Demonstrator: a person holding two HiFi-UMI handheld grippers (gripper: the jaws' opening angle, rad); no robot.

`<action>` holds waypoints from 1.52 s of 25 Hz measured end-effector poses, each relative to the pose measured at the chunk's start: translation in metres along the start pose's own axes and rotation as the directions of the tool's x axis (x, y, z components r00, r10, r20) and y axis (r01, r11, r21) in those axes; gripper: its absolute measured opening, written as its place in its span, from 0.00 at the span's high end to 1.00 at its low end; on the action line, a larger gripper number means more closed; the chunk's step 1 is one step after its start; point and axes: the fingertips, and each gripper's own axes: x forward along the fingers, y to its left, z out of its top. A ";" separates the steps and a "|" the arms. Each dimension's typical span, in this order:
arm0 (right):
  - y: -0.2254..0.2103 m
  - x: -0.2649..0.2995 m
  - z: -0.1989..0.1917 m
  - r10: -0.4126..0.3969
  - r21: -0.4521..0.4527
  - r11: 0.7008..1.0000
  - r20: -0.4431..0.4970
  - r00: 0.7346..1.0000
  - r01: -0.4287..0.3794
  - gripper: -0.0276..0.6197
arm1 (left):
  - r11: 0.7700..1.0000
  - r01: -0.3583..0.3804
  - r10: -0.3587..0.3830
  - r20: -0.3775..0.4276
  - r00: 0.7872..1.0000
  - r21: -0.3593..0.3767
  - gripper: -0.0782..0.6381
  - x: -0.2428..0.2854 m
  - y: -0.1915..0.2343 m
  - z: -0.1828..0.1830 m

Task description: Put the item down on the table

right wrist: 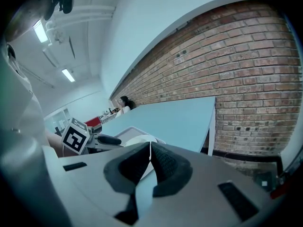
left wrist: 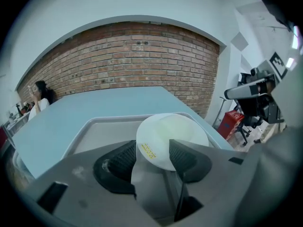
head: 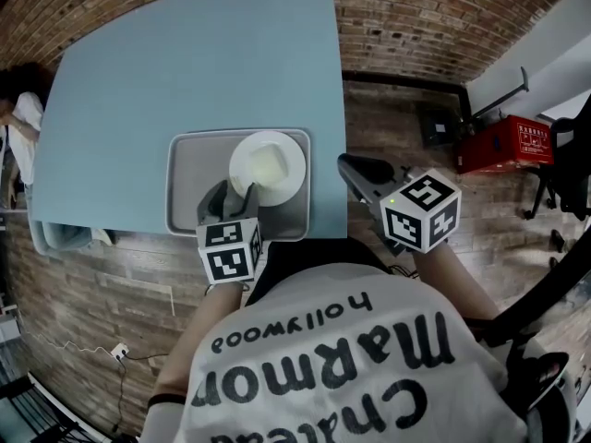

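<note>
A white plate (head: 268,164) lies in the grey tray (head: 185,183) at the near edge of the light blue table (head: 185,63). My left gripper (head: 233,197) stands open at the plate's near rim. In the left gripper view the plate (left wrist: 173,136) has its rim between the spread pads (left wrist: 118,162) of that gripper (left wrist: 152,157), with a gap on either side. My right gripper (head: 355,169) hangs off the table's right edge, shut with nothing in it. In the right gripper view its pads (right wrist: 161,162) meet, and the plate (right wrist: 137,140) shows beyond them.
A person (head: 23,109) sits at the table's far left end. A red box (head: 503,143) and a dark stand (head: 443,123) sit on the wooden floor to the right, by the brick wall (head: 416,17). Chair legs (head: 545,201) stand at the far right.
</note>
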 end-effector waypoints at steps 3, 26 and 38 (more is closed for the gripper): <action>0.004 0.001 0.001 0.005 -0.007 1.000 -0.003 1.000 -0.005 0.94 | 0.999 0.013 -0.013 0.006 1.000 -0.052 0.61 -0.004 0.005 0.001; 0.047 -0.017 0.010 0.113 -0.134 0.985 -0.001 0.994 -0.112 0.94 | 0.943 0.325 -0.298 0.241 0.924 -0.079 0.64 -0.066 -0.077 0.037; 0.060 -0.045 -0.009 0.144 -0.181 0.973 -0.009 0.989 -0.144 0.94 | 0.895 0.431 -0.357 0.397 0.846 -0.115 0.88 -0.108 -0.110 0.043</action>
